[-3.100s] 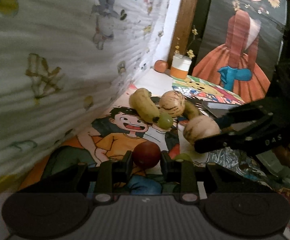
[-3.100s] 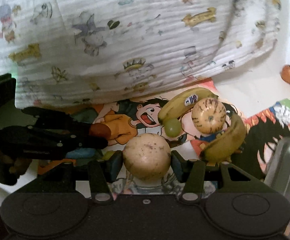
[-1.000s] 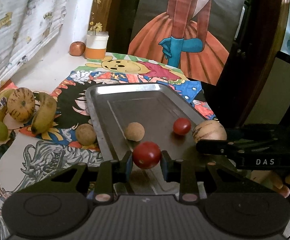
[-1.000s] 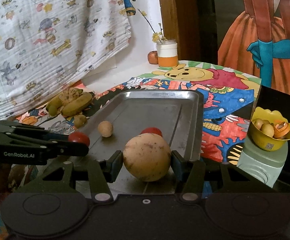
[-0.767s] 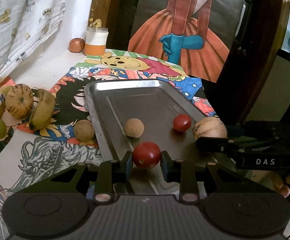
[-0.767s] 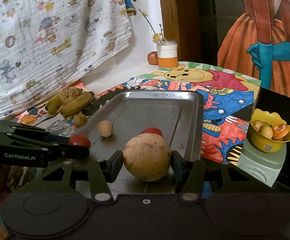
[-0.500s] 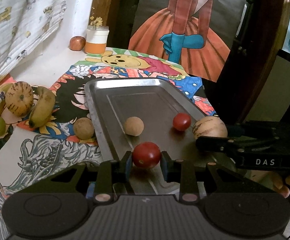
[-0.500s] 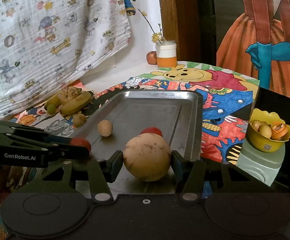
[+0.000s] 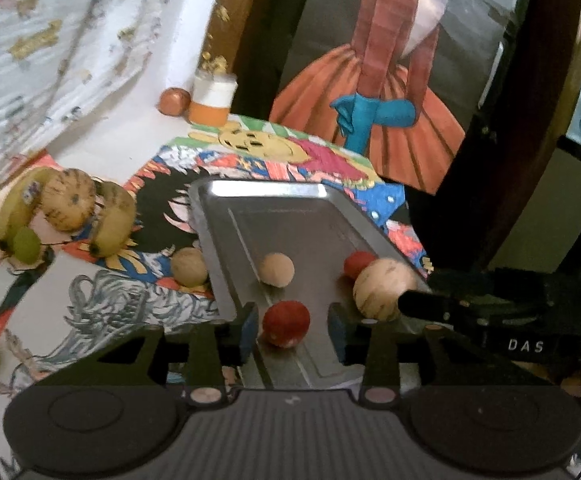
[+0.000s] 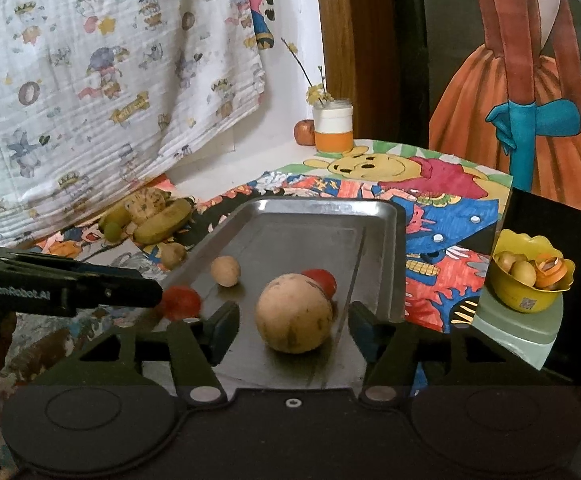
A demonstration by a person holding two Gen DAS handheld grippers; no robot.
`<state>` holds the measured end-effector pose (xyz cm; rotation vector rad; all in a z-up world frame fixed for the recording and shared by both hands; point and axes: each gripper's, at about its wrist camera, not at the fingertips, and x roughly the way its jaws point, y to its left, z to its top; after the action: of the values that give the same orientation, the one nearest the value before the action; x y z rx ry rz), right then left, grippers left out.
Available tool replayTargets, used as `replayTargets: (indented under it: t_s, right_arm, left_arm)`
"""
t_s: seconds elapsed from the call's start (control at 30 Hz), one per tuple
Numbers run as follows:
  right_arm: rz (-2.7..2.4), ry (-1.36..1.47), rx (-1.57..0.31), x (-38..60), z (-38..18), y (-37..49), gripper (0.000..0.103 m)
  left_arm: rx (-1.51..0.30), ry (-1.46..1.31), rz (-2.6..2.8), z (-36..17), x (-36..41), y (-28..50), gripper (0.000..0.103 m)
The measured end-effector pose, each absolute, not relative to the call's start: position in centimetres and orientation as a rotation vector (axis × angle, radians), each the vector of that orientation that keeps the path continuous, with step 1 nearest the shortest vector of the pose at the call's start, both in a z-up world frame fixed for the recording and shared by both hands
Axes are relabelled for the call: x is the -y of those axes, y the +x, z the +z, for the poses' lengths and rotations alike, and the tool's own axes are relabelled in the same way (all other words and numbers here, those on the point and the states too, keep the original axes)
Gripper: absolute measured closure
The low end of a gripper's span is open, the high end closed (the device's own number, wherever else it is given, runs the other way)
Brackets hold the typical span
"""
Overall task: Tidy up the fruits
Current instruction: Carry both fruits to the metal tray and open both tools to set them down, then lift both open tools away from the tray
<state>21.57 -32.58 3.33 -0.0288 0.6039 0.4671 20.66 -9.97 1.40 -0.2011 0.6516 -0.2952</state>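
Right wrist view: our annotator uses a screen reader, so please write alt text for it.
The open right gripper straddles a large pale round fruit resting on a metal tray, with a red tomato just behind it and a small tan fruit farther left. The left gripper reaches in from the left beside another red tomato; bananas lie on the cartoon-printed cloth beyond.

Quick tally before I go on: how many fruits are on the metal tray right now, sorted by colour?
On the tray:
Red: 2 (one near the left edge, one half hidden at the back)
Tan: 2 (small ball, big speckled one)
Total: 4
Both hand-held grippers are open, so all four rest on the tray.
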Motion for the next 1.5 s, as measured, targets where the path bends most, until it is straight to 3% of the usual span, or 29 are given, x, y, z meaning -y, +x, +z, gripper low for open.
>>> replayTargets:
  t_s: [0.1,0.33,0.43,0.57,1.5]
  right_arm:
    - [0.463,-0.023,-0.585,32.1,4.2,20.5,0.028]
    - [0.450,0.000,-0.551,30.7,6.4,17.4,0.011]
    - [0.447,0.018,-0.543,30.0,7.1,15.9,0.006]
    - [0.443,0.042,-0.546,28.9,7.7,14.1,0.001]
    - [0.509,0.009,-0.726,18.9,4.3,10.2,0.001]
  left_arm:
    - [-0.614,-0.219,-0.266,2.2,9.3,19.6,0.033]
    - [-0.552,-0.240,-0.196,3.8,7.4,16.8,0.007]
    - [-0.526,-0.245,-0.160,4.4,6.5,15.4,0.001]
    - [-0.504,-0.237,-0.116,5.0,5.2,13.5,0.000]
    - [-0.594,-0.256,0.084,1.2,-3.4,6.7,0.000]
